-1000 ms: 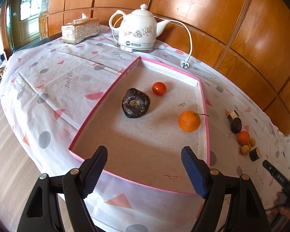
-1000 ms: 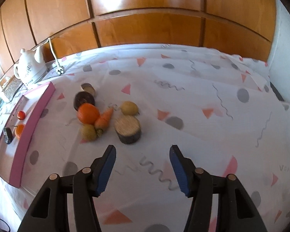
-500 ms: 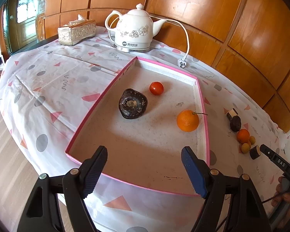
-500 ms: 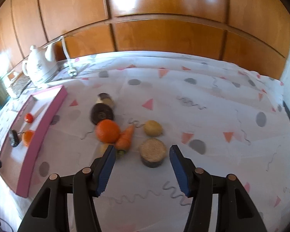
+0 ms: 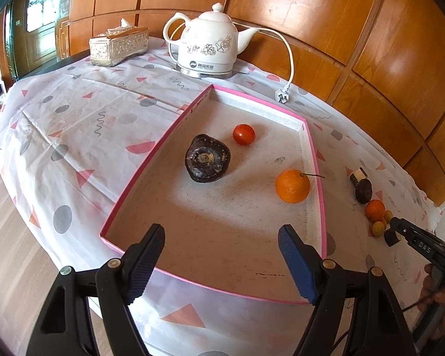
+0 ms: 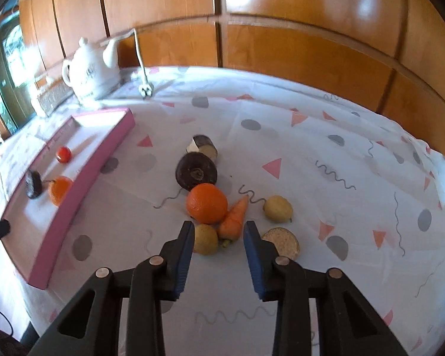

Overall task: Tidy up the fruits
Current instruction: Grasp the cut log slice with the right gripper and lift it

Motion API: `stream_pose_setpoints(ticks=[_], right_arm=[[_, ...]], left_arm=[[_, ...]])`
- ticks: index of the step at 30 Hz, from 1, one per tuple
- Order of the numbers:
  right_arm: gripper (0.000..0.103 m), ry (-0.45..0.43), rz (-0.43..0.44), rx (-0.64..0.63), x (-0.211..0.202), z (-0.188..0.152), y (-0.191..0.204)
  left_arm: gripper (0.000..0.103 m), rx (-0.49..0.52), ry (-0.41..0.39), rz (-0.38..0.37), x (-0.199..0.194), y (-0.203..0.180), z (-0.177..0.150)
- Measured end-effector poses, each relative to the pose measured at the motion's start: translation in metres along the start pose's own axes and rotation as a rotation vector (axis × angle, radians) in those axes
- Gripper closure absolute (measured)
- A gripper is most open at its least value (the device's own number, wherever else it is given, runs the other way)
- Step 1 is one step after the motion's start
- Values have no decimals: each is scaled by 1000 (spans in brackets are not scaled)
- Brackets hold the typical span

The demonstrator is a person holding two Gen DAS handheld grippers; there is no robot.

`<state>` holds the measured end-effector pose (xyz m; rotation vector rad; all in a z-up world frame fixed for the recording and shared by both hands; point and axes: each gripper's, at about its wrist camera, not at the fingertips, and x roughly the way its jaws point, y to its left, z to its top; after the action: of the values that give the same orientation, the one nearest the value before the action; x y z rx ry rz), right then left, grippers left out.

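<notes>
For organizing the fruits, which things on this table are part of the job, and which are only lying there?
Part of the job:
- pink-rimmed shallow tray
- small red tomato, dark wrinkled fruit and stemmed orange, all in the tray
- loose orange and two yellowish round fruits on the cloth

Just lying about:
- white ceramic electric kettle
- silver tissue box
- unplugged white plug

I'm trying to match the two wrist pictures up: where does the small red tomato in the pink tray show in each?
Left wrist: the tomato sits near the picture's middle, toward the far end of the pink tray, right of the dark round fruit.
Right wrist: the tomato is small at the left edge, inside the tray.
Shared landmark: the white kettle beyond the tray.
</notes>
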<state>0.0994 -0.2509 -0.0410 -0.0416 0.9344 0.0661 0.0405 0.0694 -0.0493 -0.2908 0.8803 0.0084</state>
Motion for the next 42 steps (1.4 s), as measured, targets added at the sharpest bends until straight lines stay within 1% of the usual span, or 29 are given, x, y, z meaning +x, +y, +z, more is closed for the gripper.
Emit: stream_pose_setpoints(ticks=[1, 2, 4, 6, 7, 8, 10, 11, 12, 16, 17, 21, 24, 27, 30, 31, 32, 33, 34, 36, 38, 39, 42], right_arm=[[76, 13, -11, -14, 4, 1, 0], [76, 32, -17, -28, 10, 4, -1], [77, 84, 6, -50, 21, 7, -2], [77, 97, 11, -76, 26, 13, -3], [77, 118, 30, -79, 29, 17, -4], [77, 129, 50, -71, 31, 20, -5], [76, 142, 61, -56, 31, 24, -8], [76, 147, 89, -45, 30, 25, -11], [76, 149, 97, -33, 29, 26, -12], [77, 160, 105, 42, 31, 26, -28], [77, 184, 96, 39, 35, 24, -29], [77, 190, 80, -18, 36, 24, -21], [77, 197, 110, -16, 39, 26, -21], [77, 214, 119, -2, 44, 30, -27], [75, 278, 178, 1, 51, 39, -37], [75, 298, 178, 17, 51, 43, -44], [75, 290, 155, 32, 47, 48, -52], [75, 273, 150, 34, 40, 50, -58], [75, 268, 151, 39, 35, 49, -63], [75, 266, 124, 32, 28, 42, -66], [69, 276, 95, 15, 27, 32, -65], [63, 284, 96, 16, 27, 28, -65], [62, 298, 97, 32, 32, 18, -65]], left_arm=[[24, 1, 2, 1, 0, 0, 0], [24, 2, 3, 1, 1, 0, 0], [24, 1, 5, 1, 2, 1, 0], [24, 0, 4, 2, 2, 1, 0], [24, 0, 5, 3, 2, 1, 0], [24, 0, 8, 3, 3, 1, 0], [24, 2, 5, 3, 2, 1, 1], [24, 2, 2, 4, 2, 1, 1], [24, 0, 3, 5, 2, 2, 1], [24, 3, 11, 6, 3, 1, 1], [24, 5, 12, 7, 4, 1, 1], [24, 8, 7, 6, 2, -1, 1], [24, 12, 10, 6, 2, -1, 0], [24, 9, 14, 1, 3, -1, 0], [24, 7, 8, -1, 0, 0, 0], [24, 2, 2, -4, -1, 1, 1], [24, -2, -3, -3, -2, 2, 1], [24, -6, -3, -3, -2, 3, 1], [24, -13, 0, -6, -1, 4, 1], [24, -22, 7, -11, 1, 4, 1], [24, -24, 10, -18, 1, 3, 0], [24, -23, 8, -20, 0, 3, 0], [24, -13, -3, -20, -5, 1, 1]])
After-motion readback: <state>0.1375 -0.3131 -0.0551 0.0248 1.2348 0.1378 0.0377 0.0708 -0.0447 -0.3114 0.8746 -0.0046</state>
